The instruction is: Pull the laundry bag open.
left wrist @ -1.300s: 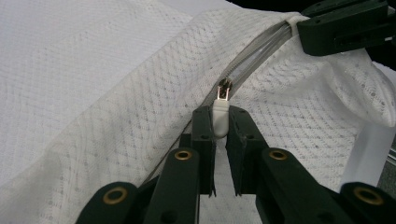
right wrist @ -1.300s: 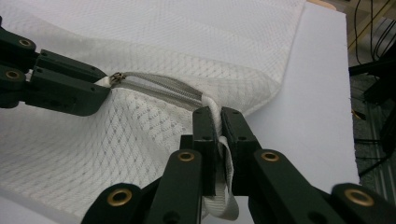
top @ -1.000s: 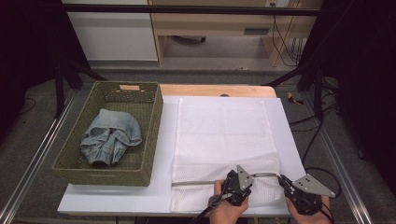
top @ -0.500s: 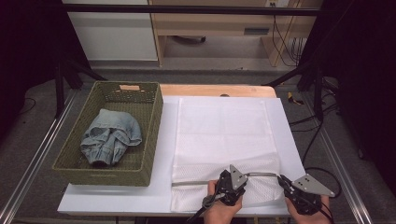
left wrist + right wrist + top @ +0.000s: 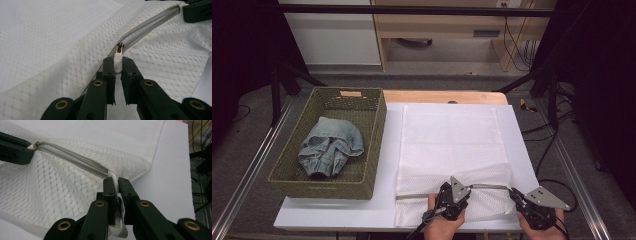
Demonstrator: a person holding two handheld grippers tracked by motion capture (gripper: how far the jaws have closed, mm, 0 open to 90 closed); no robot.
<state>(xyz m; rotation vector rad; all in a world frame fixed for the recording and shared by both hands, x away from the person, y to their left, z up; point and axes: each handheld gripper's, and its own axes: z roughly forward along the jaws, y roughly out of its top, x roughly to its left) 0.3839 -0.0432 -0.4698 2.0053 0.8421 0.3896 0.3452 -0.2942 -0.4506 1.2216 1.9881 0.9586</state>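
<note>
We see a white mesh laundry bag (image 5: 452, 155) lying flat on the white tabletop (image 5: 337, 215), its zippered end at the near edge, close to the person. The zipper (image 5: 75, 161) runs along that near end, its teeth parted between the two grippers. In the left gripper view, the left gripper (image 5: 118, 65) has its jaws clamped together on the white zipper pull (image 5: 118, 62), with the small metal slider (image 5: 120, 47) just beyond the tips. In the right gripper view, the right gripper (image 5: 114, 183) has its jaws clamped on a white fabric tab (image 5: 121, 230) at the end of the zipper, by the bag's corner, and the mesh rises slightly toward that grip. In the high view, both grippers sit at the bottom edge, the left gripper (image 5: 452, 197) near the middle of the bag's near end and the right gripper (image 5: 532, 205) at its right corner, each held in a hand (image 5: 442, 227). To the left of the bag, a green woven basket (image 5: 372, 145) stands on the tabletop, touching or just beside the white sheet's edge, and holds a crumpled piece of blue denim clothing (image 5: 331, 147).
</note>
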